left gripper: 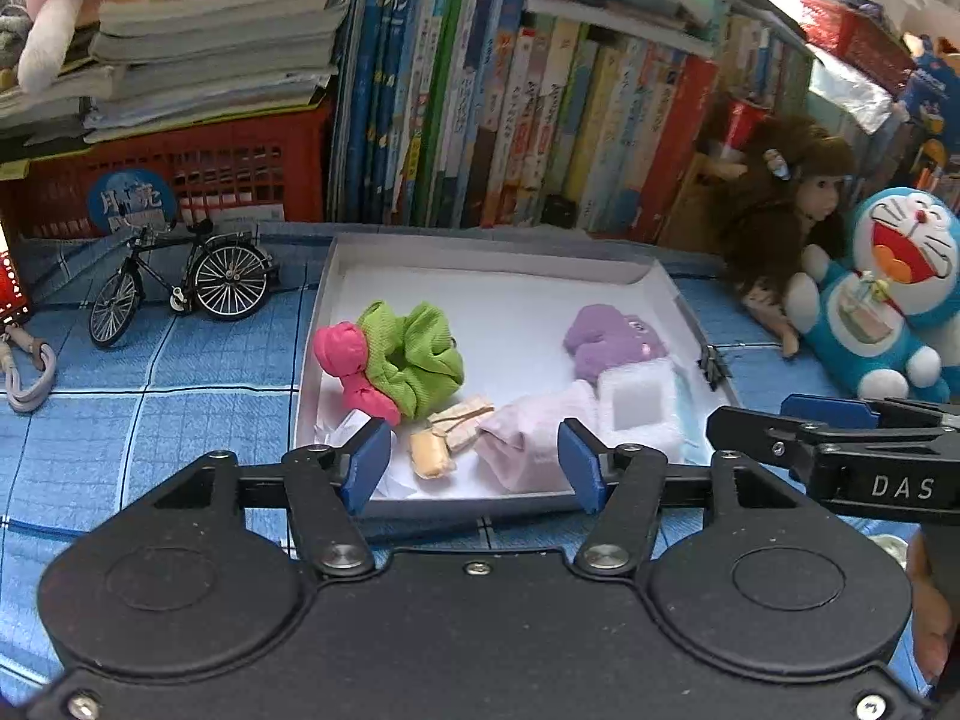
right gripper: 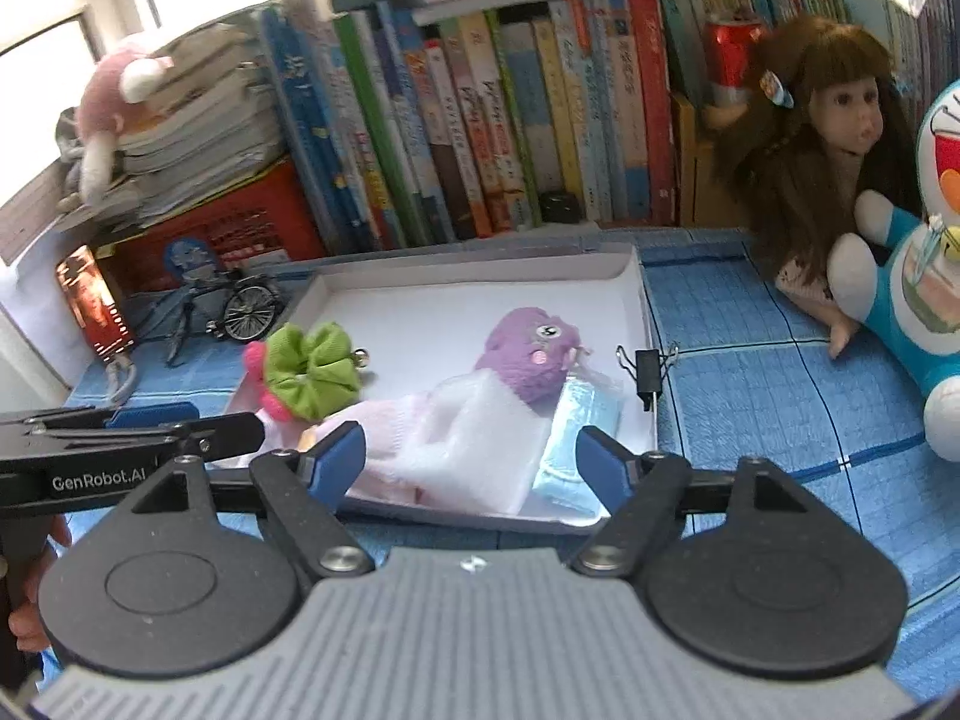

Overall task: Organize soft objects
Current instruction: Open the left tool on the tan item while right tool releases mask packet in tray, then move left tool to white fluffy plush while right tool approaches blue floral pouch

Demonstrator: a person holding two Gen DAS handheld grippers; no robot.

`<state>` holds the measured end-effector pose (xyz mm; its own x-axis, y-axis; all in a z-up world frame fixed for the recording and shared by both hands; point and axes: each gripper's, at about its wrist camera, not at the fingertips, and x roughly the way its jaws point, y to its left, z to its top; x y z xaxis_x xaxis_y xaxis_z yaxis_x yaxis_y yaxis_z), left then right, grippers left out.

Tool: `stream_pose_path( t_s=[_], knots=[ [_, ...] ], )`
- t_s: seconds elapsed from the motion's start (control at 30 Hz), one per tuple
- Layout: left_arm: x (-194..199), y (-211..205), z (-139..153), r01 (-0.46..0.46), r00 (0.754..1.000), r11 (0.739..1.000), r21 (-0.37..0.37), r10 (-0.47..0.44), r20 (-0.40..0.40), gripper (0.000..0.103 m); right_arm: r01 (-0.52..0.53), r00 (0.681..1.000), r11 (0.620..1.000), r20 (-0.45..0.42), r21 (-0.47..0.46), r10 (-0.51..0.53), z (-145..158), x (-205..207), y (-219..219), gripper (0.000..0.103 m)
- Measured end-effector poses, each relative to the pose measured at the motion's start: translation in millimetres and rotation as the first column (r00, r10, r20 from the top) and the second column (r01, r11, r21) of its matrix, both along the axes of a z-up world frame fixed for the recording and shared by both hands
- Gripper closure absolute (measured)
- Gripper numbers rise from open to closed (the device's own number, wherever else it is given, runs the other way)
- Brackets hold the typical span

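Soft objects fill a shallow white box (left gripper: 333, 276) on the blue checked desk cover: a green scrunchie (left gripper: 420, 348) by its left wall, a purple plush (right gripper: 534, 354) toward the right wall, pale folded cloths (right gripper: 456, 444) along the near edge. Left gripper (left gripper: 474, 465) and right gripper (right gripper: 474, 459) hang released above that edge, gripping nothing.
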<state>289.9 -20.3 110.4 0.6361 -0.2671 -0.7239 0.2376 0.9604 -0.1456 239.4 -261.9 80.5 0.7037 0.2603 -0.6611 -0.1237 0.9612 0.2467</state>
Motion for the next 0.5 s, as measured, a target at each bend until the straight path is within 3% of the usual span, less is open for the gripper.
stream_pose_path(
  t_s=[0.5],
  knots=[
    [-77, 27, 28, 0.062, 0.994, 0.997, -0.041, -0.059, 0.088, 0.035, -0.054, 0.994, 0.998, 0.095, 0.009, 0.053, 18, -65, -24, 0.014]
  ],
)
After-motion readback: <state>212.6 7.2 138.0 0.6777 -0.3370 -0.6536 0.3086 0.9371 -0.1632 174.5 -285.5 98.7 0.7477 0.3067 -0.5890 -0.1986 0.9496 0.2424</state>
